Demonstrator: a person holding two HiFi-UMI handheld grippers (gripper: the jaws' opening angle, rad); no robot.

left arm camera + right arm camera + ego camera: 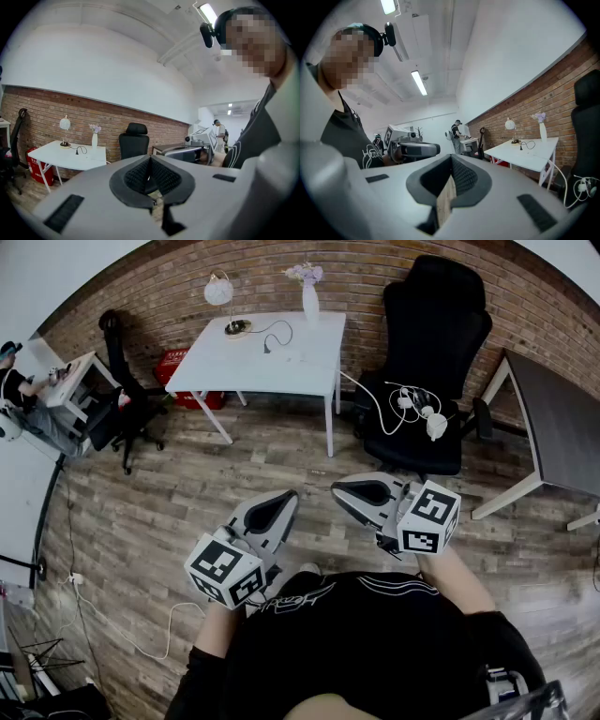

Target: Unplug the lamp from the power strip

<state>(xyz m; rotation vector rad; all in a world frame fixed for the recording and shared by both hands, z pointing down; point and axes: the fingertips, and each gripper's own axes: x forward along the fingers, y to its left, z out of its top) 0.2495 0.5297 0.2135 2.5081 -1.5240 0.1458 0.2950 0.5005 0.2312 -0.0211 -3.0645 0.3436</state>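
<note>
At 11 o'clock on white table (314,367), lamp (221,292): white globe shade, thin stem, round base, black cord (278,330). Left gripper (284,500), right gripper (343,491): jaws closed together, holding nothing.

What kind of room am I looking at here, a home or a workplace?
Most likely an office or lab workspace: a brick wall backs a white table holding a lamp, and a black office chair stands beside it.
</note>
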